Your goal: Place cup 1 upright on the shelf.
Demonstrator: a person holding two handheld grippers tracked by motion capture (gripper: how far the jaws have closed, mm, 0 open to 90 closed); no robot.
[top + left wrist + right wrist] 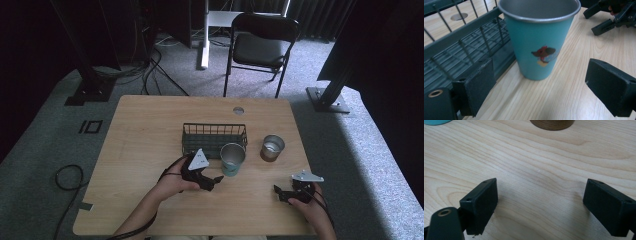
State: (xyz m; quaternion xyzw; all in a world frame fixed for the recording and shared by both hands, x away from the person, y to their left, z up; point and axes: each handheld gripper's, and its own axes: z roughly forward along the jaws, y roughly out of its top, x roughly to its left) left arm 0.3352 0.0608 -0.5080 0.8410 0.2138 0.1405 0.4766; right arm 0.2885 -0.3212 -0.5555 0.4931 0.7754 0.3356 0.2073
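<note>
Left tongs [536,90] are standing released w/ jaws wide, lining up on teal cup [539,42] beside wire basket [461,50] for grasping it, while right tongs [539,207] are also released, waiting over bare counter [524,157].

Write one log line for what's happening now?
left gripper: open, near teal cup | right gripper: open, over table | basket: behind cup

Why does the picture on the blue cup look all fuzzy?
In the left gripper view the teal cup sits very close to the camera, so its sticker blurs; the high view is dim with dark corners; the right gripper view shows sharp wood grain on the table.
</note>
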